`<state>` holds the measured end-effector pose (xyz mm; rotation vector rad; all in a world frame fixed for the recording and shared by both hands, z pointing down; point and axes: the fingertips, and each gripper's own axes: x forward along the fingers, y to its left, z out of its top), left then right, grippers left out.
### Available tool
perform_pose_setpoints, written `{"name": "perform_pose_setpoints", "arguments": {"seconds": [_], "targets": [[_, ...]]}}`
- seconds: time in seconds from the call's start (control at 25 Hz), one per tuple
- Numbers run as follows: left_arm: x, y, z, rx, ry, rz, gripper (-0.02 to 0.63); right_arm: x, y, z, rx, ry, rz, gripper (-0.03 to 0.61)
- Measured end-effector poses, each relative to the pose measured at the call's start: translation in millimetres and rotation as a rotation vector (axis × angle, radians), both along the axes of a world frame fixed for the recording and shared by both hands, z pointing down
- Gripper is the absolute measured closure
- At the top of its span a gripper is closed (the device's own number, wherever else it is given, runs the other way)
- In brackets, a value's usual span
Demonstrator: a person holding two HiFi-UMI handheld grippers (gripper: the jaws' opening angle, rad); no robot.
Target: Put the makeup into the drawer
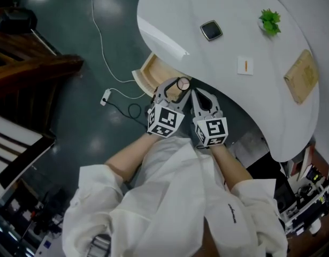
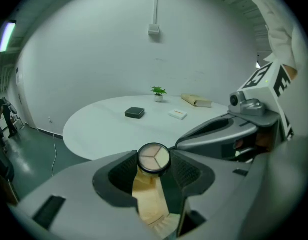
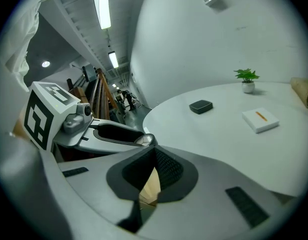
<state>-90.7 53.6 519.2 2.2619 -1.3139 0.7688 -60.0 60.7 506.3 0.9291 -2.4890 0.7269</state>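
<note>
The left gripper [image 2: 154,170] clamps a round, black-rimmed makeup compact [image 2: 154,158] above the open pale wooden drawer [image 1: 153,72] under the white round table [image 1: 228,15]. The right gripper [image 3: 154,156] is closed on nothing. The compact has yet to be lowered in and released.

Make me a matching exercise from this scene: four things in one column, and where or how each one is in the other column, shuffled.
Things:
1. round compact
2. small plant
3. drawer
4. right gripper

Places or states:
a. pulled open below the edge of the table
b. jaws together, nothing between them
c. clamped in the left gripper
d. standing on the table

Pairs: 1-c, 2-d, 3-a, 4-b
</note>
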Motion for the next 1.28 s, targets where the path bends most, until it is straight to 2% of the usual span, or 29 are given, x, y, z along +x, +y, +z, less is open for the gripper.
{"name": "perform_pose_setpoints", "arguments": {"seconds": [0.16, 0.32, 0.52, 0.68, 0.84, 1.08, 1.28], "targets": [[-30, 1, 25, -0.027, -0.020, 0.023, 0.397, -32, 0, 23, -0.012, 0.023, -0.031, 0.561], [-45, -2, 51, -0.052, -0.045, 0.113, 0.397, -51, -6, 49, -0.011, 0.066, -0.042, 0.561], [-41, 3, 81, -0.095, -0.079, 0.287, 0.397, -56, -8, 81, -0.045, 0.114, -0.022, 0.561], [-36, 13, 104, -0.137, -0.130, 0.487, 0.397, -56, -8, 100, -0.067, 0.127, -0.005, 0.561], [-34, 7, 122, -0.167, -0.168, 0.628, 0.397, -56, -12, 120, -0.082, 0.153, 0.004, 0.561], [-25, 10, 157, -0.198, -0.212, 0.861, 0.397, -53, -8, 153, -0.109, 0.228, -0.035, 0.561], [-14, 22, 188, -0.224, -0.290, 0.998, 0.397, -49, -2, 175, -0.150, 0.263, -0.019, 0.561]]}}
